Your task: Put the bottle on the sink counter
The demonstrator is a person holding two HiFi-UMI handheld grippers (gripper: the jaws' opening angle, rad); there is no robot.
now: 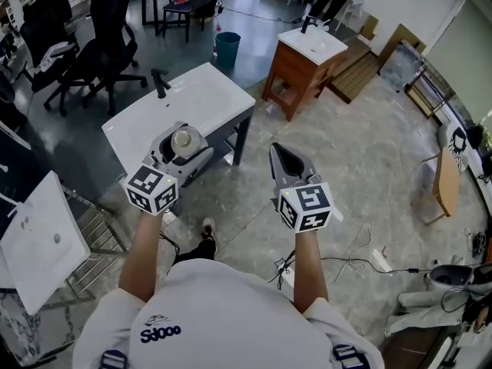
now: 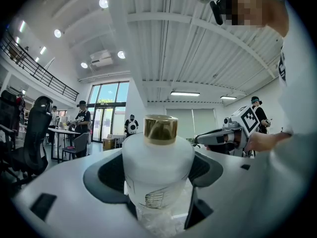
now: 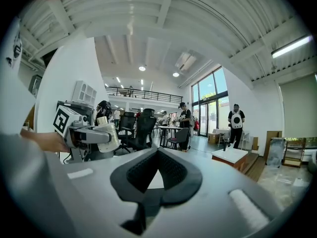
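The left gripper [image 2: 157, 176] clamps a white, gold-capped bottle [image 2: 157, 157] between its jaws. The right gripper [image 3: 156, 162] has its jaws drawn together, empty. A white sink counter [image 1: 207, 98] lies just beyond the left jaws.

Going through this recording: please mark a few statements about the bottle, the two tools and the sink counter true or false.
1. The left tool grips a white bottle with a gold cap. True.
2. The bottle already stands on the white sink counter. False: it is held in the left tool.
3. The right tool holds a cup. False: it is empty, jaws together.
4. The sink counter has a black faucet. True.
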